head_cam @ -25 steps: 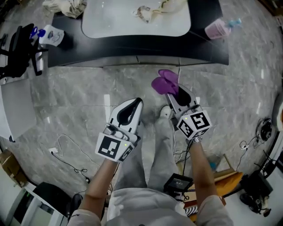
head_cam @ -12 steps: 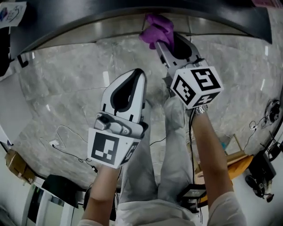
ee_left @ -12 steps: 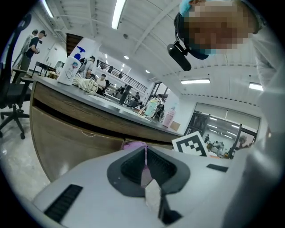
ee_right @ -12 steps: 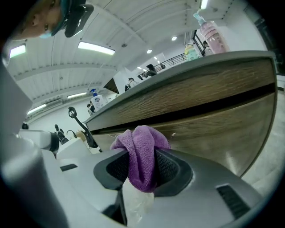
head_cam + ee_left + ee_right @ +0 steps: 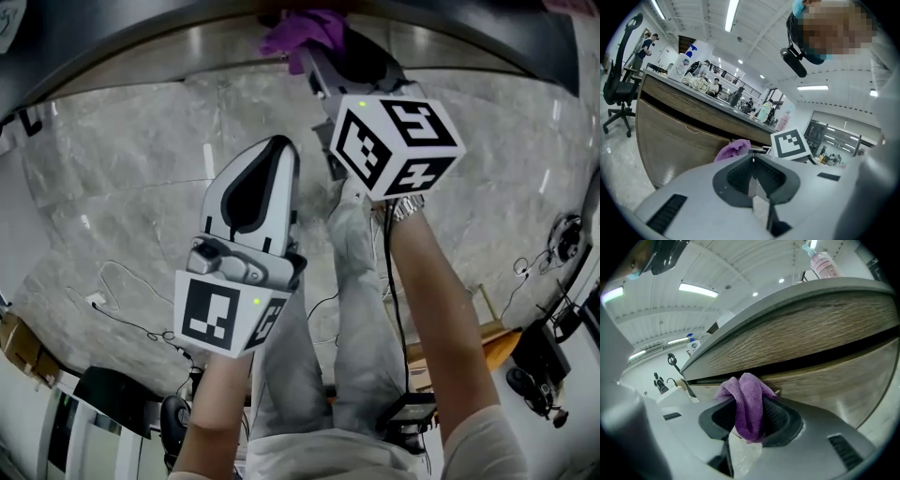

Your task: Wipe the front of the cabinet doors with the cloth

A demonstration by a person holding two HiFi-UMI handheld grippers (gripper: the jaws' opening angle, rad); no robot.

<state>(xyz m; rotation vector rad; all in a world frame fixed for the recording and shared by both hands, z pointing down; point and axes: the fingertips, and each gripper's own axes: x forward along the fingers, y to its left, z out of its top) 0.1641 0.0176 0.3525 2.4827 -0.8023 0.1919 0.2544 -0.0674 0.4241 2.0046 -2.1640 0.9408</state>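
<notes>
Wood-grain all over the right gripper view now: right up against the cabinet door front [image 5: 853, 380], with a dark gap [image 5: 825, 351] running across it. Was looking at that cabinet door front from well back a second ago. Leaned in since, so only a strip of it left along the top of the head view. Good news for the task: approach basically done.

Then the right gripper [image 5: 323, 64]: swung up and forward to the cabinet door front, clamped tight on the purple cloth [image 5: 747, 401]. Can't quite tell whether touching yet. Looks just beside the cabinet door front, a bit under the dark gap. Wouldn't call any wiping started.

Left gripper [image 5: 278, 155]: hanging back from the cabinet door front, further out than the right one, jaws pressed together on nothing. Just along for the ride, probably.

Purple cloth last: bunched in a fold, sticking out past the jaw tips toward the cabinet door front, so plenty of fabric to press flat. Next up, guessing: push it onto the wood and sweep sideways. Worth watching for a snag in that dark gap.
</notes>
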